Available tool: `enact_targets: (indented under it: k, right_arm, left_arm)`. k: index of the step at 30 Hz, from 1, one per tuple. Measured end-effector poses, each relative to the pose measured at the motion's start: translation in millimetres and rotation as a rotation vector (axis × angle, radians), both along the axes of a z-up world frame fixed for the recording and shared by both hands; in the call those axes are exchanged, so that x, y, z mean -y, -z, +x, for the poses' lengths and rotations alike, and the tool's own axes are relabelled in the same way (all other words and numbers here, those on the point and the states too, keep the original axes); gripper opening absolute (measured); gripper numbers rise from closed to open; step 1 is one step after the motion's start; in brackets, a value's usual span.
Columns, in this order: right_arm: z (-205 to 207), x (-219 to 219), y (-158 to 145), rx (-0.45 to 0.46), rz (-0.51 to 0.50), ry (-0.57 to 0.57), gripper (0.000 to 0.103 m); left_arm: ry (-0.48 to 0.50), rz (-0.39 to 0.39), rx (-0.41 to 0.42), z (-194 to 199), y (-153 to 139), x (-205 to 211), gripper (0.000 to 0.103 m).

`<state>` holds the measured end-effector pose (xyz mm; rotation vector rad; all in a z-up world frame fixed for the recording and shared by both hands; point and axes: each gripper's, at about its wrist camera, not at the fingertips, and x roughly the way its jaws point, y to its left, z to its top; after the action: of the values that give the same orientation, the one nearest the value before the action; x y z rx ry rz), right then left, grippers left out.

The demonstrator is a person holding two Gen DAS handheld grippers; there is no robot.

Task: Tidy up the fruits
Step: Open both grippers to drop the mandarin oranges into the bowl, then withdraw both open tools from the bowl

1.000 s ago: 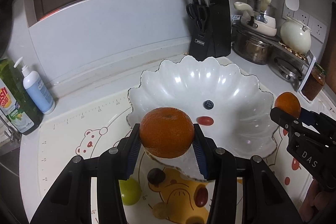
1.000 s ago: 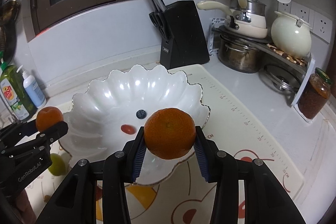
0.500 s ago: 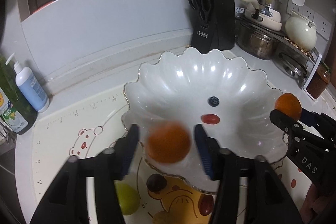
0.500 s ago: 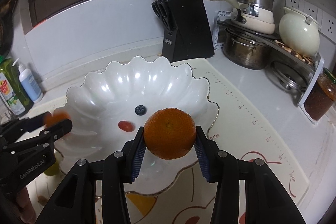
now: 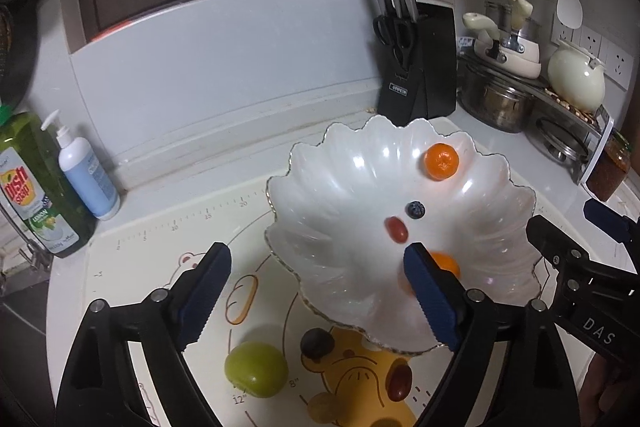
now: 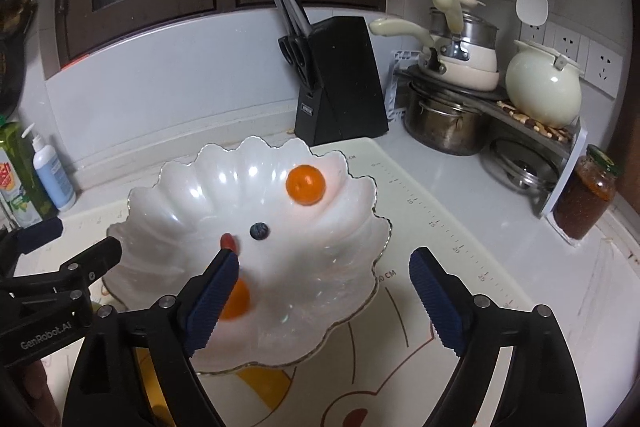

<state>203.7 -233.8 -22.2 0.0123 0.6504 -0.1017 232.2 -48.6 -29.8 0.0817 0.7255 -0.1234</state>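
A white scalloped bowl (image 5: pixel 344 187) (image 6: pixel 180 195) holds two oranges, a blueberry (image 5: pixel 415 209) (image 6: pixel 259 230) and a red grape tomato (image 5: pixel 396 229) (image 6: pixel 229 241). One orange (image 5: pixel 441 161) (image 6: pixel 305 184) lies at the far side. The other orange (image 5: pixel 446 264) (image 6: pixel 236 301) lies near the front, partly hidden behind a finger. My left gripper (image 5: pixel 316 291) is open and empty over the bowl's near rim. My right gripper (image 6: pixel 324 297) is open and empty over the bowl's right side. On the mat lie a green fruit (image 5: pixel 256 369), a dark grape (image 5: pixel 317 343) and a red grape (image 5: pixel 399 382).
A black knife block (image 5: pixel 418 67) (image 6: pixel 340 83) stands behind the bowl. Pots, a cream kettle (image 6: pixel 542 87) and a rack stand at the right with a jar (image 6: pixel 586 193). Soap bottles (image 5: pixel 86 171) stand at the left.
Both grippers opened and let go of their oranges. Both oranges now lie in the bowl. Both grippers have drawn back a little.
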Motion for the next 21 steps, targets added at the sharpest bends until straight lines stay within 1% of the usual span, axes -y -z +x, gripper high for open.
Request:
enact_targets:
  k: [4, 21]
  right_arm:
    - [-7.5, -3.2, -6.1, 0.01, -0.003, 0.0, 0.088]
    - [-44.4, -13.4, -33.9, 0.066, -0.006, -0.009, 0.088]
  left_arm:
    - [-0.01, -0.003, 0.014, -8.7, -7.5, -3.7, 0.092]
    - [-0.028, -0.019, 0.07, -47.6, -37.8, -18.8, 0.093]
